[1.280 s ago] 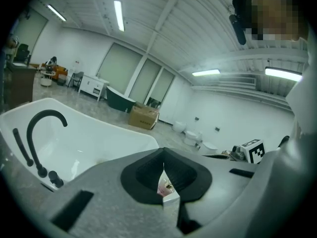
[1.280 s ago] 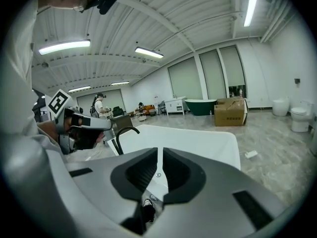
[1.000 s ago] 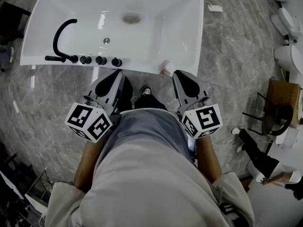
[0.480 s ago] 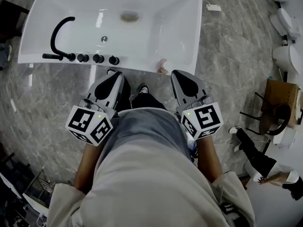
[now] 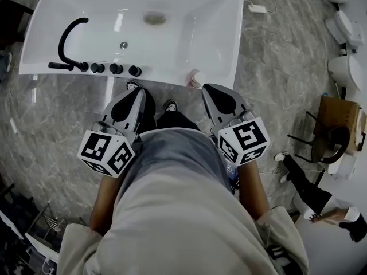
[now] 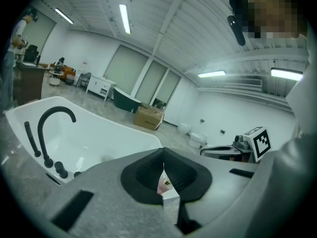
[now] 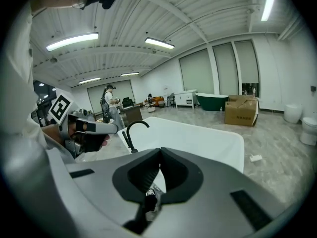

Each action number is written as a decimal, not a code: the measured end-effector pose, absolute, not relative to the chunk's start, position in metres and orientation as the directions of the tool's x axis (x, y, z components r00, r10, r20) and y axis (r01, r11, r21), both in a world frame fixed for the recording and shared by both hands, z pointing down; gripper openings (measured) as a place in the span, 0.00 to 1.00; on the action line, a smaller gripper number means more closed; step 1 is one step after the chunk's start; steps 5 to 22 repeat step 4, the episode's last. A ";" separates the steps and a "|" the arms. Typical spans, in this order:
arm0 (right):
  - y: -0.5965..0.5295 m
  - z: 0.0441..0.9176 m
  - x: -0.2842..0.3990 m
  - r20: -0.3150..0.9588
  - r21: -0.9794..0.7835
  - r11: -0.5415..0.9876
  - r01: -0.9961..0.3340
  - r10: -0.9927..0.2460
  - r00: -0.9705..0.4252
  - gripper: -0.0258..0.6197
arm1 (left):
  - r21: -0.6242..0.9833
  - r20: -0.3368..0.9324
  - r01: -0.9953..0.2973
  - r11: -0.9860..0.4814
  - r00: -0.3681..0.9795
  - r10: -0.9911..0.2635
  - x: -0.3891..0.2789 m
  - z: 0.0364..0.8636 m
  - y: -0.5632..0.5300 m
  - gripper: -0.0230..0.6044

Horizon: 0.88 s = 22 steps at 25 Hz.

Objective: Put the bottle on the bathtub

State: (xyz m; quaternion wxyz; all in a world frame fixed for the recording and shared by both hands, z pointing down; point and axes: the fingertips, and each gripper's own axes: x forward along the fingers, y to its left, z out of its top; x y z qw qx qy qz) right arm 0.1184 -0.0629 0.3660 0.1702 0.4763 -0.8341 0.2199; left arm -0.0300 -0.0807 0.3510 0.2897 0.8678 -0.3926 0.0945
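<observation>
The white bathtub [image 5: 223, 16] fills the top of the head view. A small pink bottle [image 5: 194, 78] stands upright on its near rim, close to the right corner. Both grippers hang in front of the person's waist, just short of that rim. My left gripper [image 5: 139, 91] is shut and holds nothing. My right gripper [image 5: 207, 88] is shut too, with its tip just below and right of the bottle, apart from it. In the left gripper view the pink bottle [image 6: 163, 184] shows through the slit under the closed jaws. The right gripper view shows the tub [image 7: 198, 138] ahead.
A black arched faucet [image 5: 69, 36] and a row of black knobs [image 5: 114, 69] sit on the tub's near left rim. The person's shoes [image 5: 171, 106] stand on the grey marble floor. Toilets [image 5: 344, 24], a wooden stand [image 5: 338, 125] and another person [image 5: 312, 191] are at the right.
The tub and bottle have slid slightly up and left in the head view. Both grippers stay shut at the waist; the bottle keeps its place on the rim.
</observation>
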 end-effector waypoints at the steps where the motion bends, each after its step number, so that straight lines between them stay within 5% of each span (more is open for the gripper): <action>1: -0.065 0.366 0.116 0.489 -0.208 0.456 -0.865 -0.718 -0.496 0.06 | 0.428 0.393 -0.735 -0.526 0.676 -0.624 -0.030 0.352 -0.082 0.04; 22: -0.067 0.363 0.112 0.472 -0.241 0.466 -0.852 -0.710 -0.522 0.06 | 0.423 0.398 -0.731 -0.535 0.680 -0.616 -0.028 0.355 -0.083 0.04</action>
